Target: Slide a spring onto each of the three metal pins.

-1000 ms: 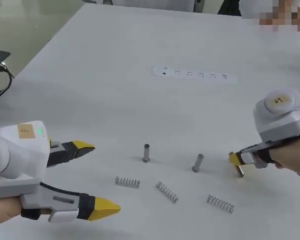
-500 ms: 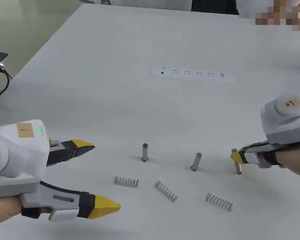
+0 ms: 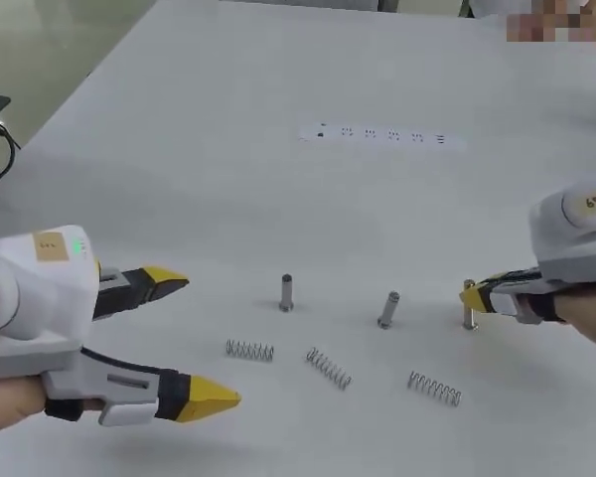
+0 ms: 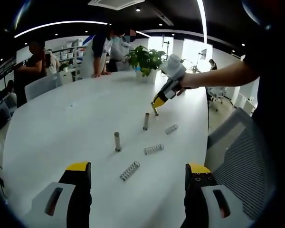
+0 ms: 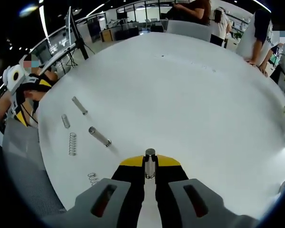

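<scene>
Two metal pins (image 3: 286, 292) (image 3: 388, 309) stand upright on the white table (image 3: 278, 199). My right gripper (image 3: 471, 297) is shut on the third pin (image 3: 469, 316), which stands with its foot on the table; in the right gripper view this pin (image 5: 150, 164) sits between the yellow tips. Three springs (image 3: 249, 350) (image 3: 328, 367) (image 3: 434, 389) lie flat in a row in front of the pins. At the near left my left gripper (image 3: 191, 340) is held open and holds nothing, a hand's width from the nearest spring (image 4: 129, 171).
A flush power socket strip (image 3: 382, 135) is set into the table further back. People stand at the far end of the table (image 4: 104, 47). A cable (image 3: 0, 149) hangs off the left edge.
The right gripper has drawn slightly back to the right and brought its pin more upright. The left gripper has stayed open in place. The head camera has shifted a little.
</scene>
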Demonstrator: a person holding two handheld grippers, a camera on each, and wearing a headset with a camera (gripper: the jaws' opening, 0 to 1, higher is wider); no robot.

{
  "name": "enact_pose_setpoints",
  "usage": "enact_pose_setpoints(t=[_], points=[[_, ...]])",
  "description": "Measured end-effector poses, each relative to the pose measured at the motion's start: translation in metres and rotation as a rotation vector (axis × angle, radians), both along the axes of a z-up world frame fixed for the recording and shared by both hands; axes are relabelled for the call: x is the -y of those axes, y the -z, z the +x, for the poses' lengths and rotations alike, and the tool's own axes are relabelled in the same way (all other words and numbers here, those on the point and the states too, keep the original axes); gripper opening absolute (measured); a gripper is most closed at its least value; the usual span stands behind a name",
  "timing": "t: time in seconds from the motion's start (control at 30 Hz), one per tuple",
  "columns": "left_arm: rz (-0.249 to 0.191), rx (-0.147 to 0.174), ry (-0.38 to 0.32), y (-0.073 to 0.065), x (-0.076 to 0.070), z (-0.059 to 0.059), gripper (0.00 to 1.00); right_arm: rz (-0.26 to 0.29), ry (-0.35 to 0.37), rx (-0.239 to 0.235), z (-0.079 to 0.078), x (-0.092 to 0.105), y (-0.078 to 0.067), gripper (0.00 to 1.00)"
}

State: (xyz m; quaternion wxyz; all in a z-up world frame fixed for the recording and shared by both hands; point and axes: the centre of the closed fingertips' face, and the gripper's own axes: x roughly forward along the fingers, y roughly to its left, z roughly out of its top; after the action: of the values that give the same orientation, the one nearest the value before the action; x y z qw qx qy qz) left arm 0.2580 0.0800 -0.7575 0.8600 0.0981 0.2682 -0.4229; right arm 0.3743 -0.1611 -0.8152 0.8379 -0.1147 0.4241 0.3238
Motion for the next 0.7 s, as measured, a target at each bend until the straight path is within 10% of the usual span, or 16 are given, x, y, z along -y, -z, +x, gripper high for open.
enact_pose_setpoints(t=[0.7], points=[[0.002, 0.001, -0.001, 0.0026, 0.0015, 0.0009, 0.77, 0.009, -0.053, 0.145, -0.0065, 0.0013, -0.0067, 0.05]])
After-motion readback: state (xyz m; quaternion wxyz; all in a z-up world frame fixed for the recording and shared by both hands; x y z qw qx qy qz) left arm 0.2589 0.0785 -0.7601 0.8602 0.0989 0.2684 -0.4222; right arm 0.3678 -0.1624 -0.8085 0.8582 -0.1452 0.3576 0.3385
